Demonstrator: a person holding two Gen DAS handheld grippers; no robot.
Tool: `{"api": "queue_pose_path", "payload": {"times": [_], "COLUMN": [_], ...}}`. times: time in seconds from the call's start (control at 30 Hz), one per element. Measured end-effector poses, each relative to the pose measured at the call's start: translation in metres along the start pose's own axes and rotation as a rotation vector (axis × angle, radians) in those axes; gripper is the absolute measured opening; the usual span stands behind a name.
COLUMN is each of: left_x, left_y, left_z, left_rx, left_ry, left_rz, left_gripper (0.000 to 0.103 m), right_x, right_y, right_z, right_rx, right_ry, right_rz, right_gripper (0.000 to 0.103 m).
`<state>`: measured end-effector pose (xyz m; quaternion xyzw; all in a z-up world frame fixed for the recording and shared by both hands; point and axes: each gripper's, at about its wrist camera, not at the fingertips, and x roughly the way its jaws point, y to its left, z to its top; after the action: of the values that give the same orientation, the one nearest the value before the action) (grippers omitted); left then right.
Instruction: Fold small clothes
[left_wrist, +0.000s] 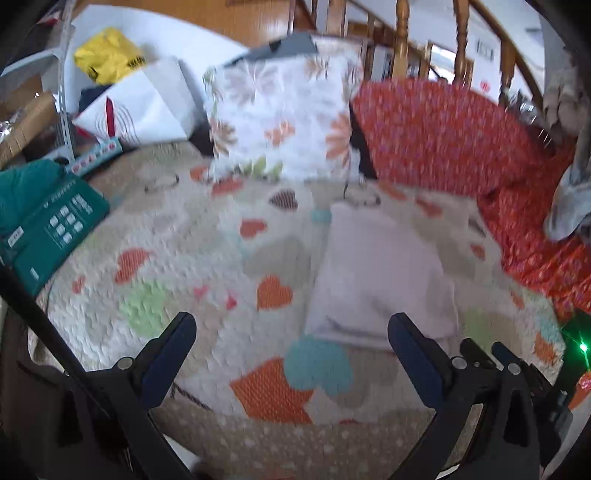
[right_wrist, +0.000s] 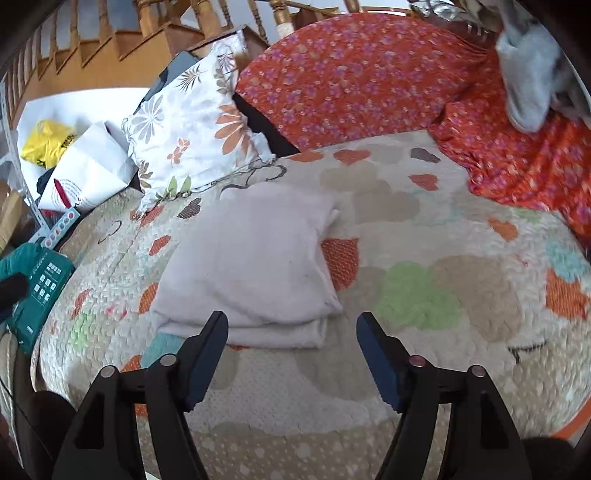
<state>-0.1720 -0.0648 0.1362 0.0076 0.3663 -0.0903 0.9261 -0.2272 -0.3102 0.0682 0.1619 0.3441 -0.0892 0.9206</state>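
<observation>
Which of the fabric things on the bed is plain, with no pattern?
The folded white cloth in the middle of the quilt; the pillow is floral and the red fabric flowered.

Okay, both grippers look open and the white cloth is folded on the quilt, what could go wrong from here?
1. The folded white cloth lies loose with layered edges at its near end; a stray brush from the right gripper, open just in front of it, might undo the fold.
2. The left gripper is also open, with one finger beside the cloth's near corner, so it may snag it.
3. The left view is blurred, so aiming there is less certain.
</observation>
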Motion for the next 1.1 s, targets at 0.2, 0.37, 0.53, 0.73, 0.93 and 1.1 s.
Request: {"api": "queue_pose_path", "payload": {"times": [0.2,0.37,0.53,0.73,0.93,1.1], "left_x": [0.037,0.057,0.072,0.083,0.093,0.099], "left_y": [-0.013,-0.01,-0.011,-0.015,-0.015,-0.015], "left_z": [-0.017,-0.029,-0.035,-0.038,-0.043,-0.047], "left_rx": [0.062,0.057,0.069,0.074,0.075,0.073], "left_ry": [0.133,0.196,0.234,0.261,0.295,0.317], "left_rz": [0.066,0.1,0.106,0.104,0.108,0.101], "left_gripper": [0.103,0.103,0.103,0.103,0.103,0.103], "right_x": [0.021,0.033,0.043,0.049,0.052,0.052], "right_y": [-0.009,0.003,0.012,0.013,0.003,0.0], "right_z": [-0.006,-0.007,-0.012,-0.016,-0.015,-0.014], "right_rx": [-0.002,-0.067,-0.133,-0.175,-0.131,-0.12], "right_ry": [0.047,0.04,0.06,0.058,0.07,0.07], "right_rz": [-0.065,-0.083,-0.091,-0.12,-0.128,-0.135], "right_gripper": [0.077,0.077,0.077,0.077,0.078,0.078]}}
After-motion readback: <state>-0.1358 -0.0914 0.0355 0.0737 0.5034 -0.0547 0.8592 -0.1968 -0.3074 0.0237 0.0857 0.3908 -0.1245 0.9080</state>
